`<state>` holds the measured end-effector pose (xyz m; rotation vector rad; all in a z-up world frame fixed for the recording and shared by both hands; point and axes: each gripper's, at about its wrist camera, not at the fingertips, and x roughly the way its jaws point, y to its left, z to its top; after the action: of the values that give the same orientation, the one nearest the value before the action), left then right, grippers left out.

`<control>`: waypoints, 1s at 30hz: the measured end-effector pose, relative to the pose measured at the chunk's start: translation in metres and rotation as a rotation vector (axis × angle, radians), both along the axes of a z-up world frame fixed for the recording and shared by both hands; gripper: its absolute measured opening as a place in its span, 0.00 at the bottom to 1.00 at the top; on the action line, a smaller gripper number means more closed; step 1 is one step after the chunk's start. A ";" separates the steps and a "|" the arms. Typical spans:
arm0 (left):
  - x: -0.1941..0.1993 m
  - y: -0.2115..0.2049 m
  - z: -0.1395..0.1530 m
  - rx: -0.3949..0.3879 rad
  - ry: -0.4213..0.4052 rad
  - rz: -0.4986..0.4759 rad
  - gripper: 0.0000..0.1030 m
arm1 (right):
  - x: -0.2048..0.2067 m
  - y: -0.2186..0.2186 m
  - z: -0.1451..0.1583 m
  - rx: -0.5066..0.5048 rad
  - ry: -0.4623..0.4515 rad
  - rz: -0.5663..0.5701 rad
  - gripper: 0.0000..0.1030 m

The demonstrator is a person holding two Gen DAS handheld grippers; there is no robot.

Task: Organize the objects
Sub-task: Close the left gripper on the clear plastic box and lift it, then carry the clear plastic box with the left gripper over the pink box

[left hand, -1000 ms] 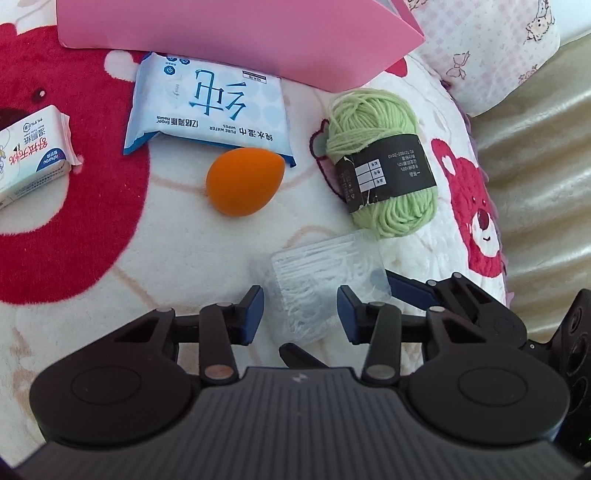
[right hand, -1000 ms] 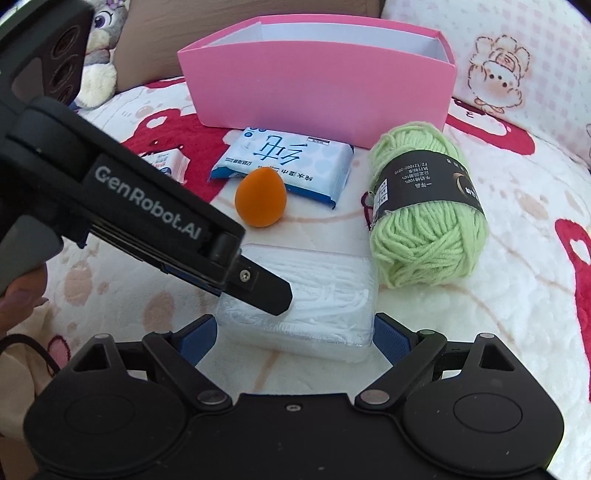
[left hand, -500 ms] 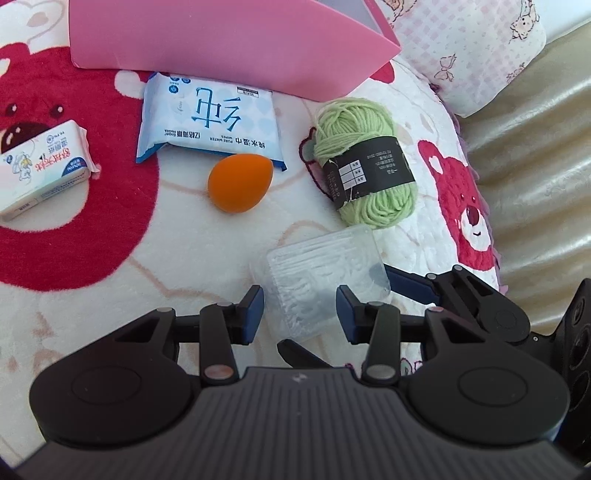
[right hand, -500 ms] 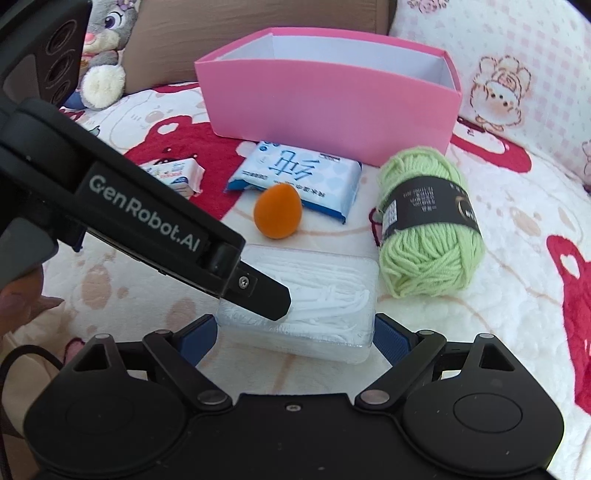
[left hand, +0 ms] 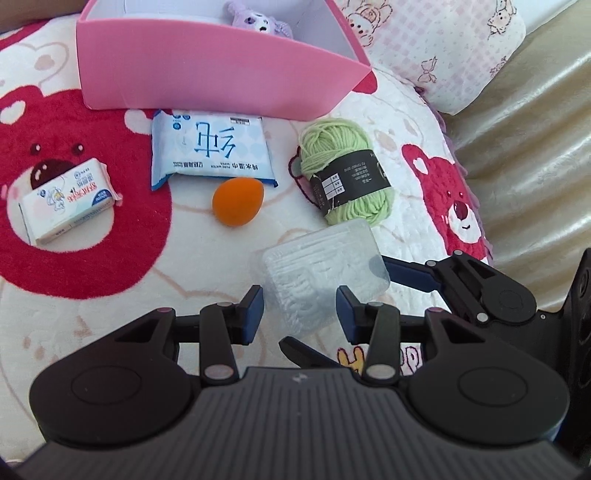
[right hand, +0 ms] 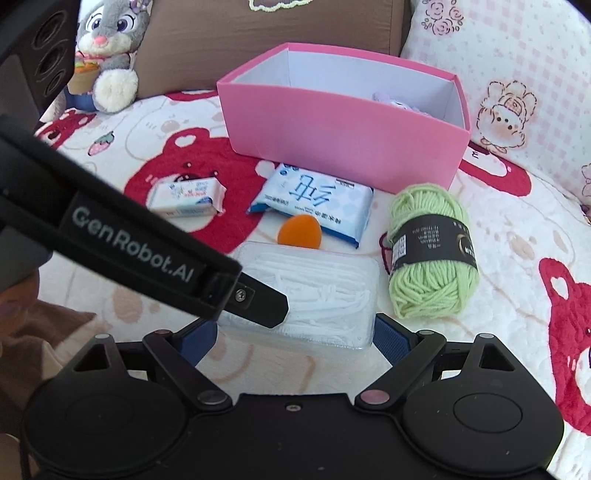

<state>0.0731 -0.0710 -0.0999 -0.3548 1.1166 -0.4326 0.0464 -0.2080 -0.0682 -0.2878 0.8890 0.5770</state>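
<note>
My right gripper [right hand: 293, 338] is shut on a clear plastic box of white cotton swabs [right hand: 314, 291] and holds it above the blanket. The box also shows in the left wrist view [left hand: 325, 269], with the right gripper's fingers [left hand: 410, 273] on its sides. My left gripper [left hand: 300, 312] is open and empty, its pads just beside the box's near end. A pink box [left hand: 207, 74] stands at the back with a purple plush toy [left hand: 258, 22] inside. In front of it lie a wet-wipes pack [left hand: 210, 151], an orange sponge egg [left hand: 238, 201], a green yarn ball [left hand: 343, 173] and a tissue pack [left hand: 68, 201].
The bed is covered by a white blanket with red bears [left hand: 85, 258]. A grey rabbit plush [right hand: 107, 48] sits at the back left by a brown cushion [right hand: 258, 33]. Patterned pillows [right hand: 517, 74] lie on the right. The left gripper's arm [right hand: 129, 251] crosses the right wrist view.
Both grippers have risen and drawn back; the clear box came up with the right gripper. The pink box's inside and the purple toy now show.
</note>
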 end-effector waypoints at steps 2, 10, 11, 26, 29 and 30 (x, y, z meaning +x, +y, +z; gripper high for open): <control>-0.002 0.001 0.007 0.009 -0.011 -0.010 0.40 | -0.001 0.000 0.005 0.011 0.002 -0.003 0.90; -0.014 0.009 0.035 0.034 -0.061 -0.027 0.40 | -0.004 0.004 0.027 0.057 0.018 -0.018 0.90; -0.015 0.010 0.038 0.037 -0.067 -0.027 0.40 | -0.005 0.004 0.030 0.060 0.017 -0.017 0.90; -0.027 0.022 0.088 0.071 -0.143 -0.025 0.40 | -0.012 0.018 0.072 0.087 -0.028 0.006 0.90; -0.028 0.024 0.094 0.080 -0.158 -0.022 0.41 | -0.012 0.021 0.078 0.086 -0.041 0.014 0.90; -0.028 0.025 0.096 0.082 -0.162 -0.022 0.41 | -0.012 0.022 0.080 0.085 -0.046 0.018 0.90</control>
<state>0.0454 -0.0458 -0.0040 -0.2314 0.9778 -0.4261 0.0341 -0.1856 0.0116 -0.2315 0.8164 0.6205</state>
